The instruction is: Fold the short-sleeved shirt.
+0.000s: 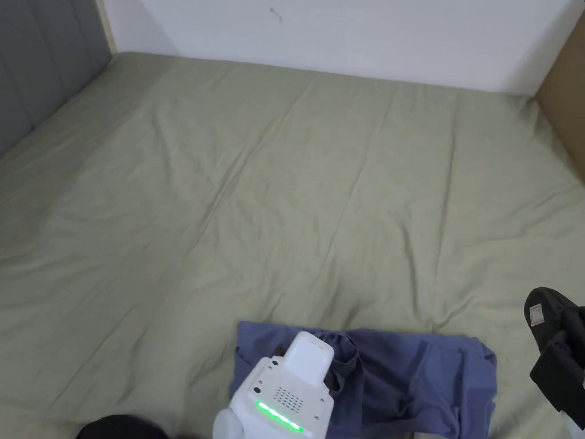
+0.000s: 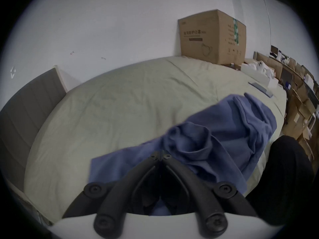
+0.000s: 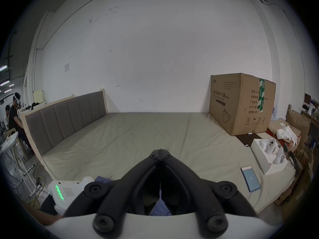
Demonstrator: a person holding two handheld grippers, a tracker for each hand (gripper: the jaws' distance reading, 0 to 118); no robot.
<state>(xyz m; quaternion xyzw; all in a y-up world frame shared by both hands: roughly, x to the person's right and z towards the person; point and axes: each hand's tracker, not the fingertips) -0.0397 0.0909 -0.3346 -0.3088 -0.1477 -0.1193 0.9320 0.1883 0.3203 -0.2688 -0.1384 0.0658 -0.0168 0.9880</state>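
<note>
1. The blue shirt lies bunched on the bed at the bottom middle of the head view, its long axis running left to right along the near edge.
2. The left gripper is over the shirt's left part; in its own view the jaws are closed tip to tip, with cloth just beyond and under them. Whether they pinch fabric cannot be told.
3. The right gripper sits at the lower right edge of the head view, just beside the shirt's right end; its jaws are clenched on nothing visible.
4. The left gripper is nearer. Likely the next move needs both ends taken to spread the shirt flat.
</note>
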